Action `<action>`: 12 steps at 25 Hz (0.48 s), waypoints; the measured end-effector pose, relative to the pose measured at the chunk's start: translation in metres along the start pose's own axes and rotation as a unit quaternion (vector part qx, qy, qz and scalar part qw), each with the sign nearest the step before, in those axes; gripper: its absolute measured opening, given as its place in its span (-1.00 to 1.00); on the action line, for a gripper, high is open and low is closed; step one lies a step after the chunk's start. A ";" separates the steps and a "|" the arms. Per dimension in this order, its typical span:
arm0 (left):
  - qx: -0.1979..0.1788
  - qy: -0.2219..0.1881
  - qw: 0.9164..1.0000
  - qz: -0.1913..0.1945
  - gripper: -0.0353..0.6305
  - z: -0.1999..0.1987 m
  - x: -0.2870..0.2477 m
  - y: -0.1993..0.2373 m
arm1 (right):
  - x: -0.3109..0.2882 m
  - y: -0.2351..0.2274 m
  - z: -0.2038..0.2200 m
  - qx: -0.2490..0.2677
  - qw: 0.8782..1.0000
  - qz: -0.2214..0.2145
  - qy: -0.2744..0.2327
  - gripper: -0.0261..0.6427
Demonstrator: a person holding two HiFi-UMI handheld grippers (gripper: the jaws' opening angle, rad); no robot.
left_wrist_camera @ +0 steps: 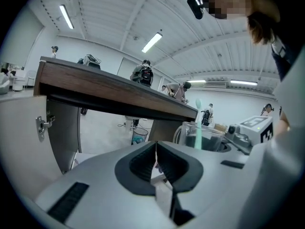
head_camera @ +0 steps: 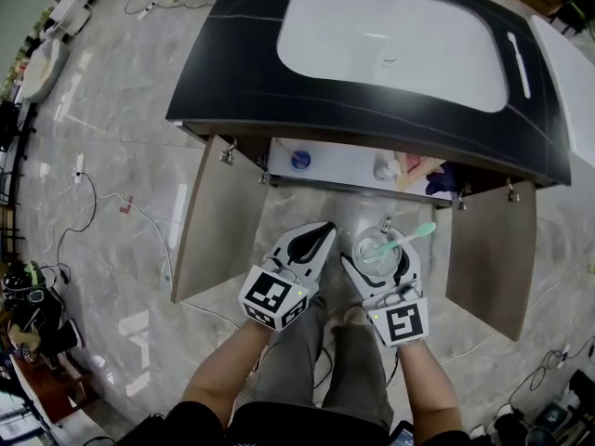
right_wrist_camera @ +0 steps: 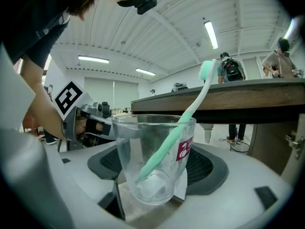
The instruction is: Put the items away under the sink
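A clear cup [right_wrist_camera: 155, 161] with 1 mint toothbrush [right_wrist_camera: 183, 123] leaning in it is grasped between the jaws of the right gripper [head_camera: 381, 249], in front of the open cabinet [head_camera: 209, 221] under the sink [head_camera: 390, 45]. The left gripper [left_wrist_camera: 156, 159] is held just beside it, jaws clenched together, empty.

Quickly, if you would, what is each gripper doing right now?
Left gripper: closed, empty.
Right gripper: closed on the cup with a toothbrush in it.
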State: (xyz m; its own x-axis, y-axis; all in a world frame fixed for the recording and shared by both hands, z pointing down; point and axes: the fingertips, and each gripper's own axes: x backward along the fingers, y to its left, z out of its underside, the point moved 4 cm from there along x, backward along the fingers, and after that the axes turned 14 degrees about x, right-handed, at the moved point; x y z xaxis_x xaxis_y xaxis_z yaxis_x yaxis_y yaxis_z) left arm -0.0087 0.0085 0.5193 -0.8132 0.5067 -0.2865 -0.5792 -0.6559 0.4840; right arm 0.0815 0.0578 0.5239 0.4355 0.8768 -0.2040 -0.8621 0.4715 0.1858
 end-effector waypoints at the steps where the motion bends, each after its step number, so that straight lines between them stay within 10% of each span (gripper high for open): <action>1: -0.002 -0.002 1.000 -0.002 -0.85 0.005 -0.002 0.007 | -0.004 0.002 0.007 0.004 1.000 -0.003 -0.001 0.09; 12: -0.006 -0.013 1.000 -0.016 -0.85 0.056 -0.024 0.057 | -0.039 0.006 0.071 0.005 1.000 -0.014 -0.006 0.09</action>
State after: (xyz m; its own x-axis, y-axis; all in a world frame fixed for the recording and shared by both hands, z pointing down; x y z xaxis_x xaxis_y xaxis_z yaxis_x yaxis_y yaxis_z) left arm -0.0193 -0.0092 0.6001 -0.7922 0.5421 -0.2802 -0.6061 -0.6454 0.4650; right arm 0.0776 0.0335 0.6016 0.4625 0.8645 -0.1969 -0.8473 0.4964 0.1891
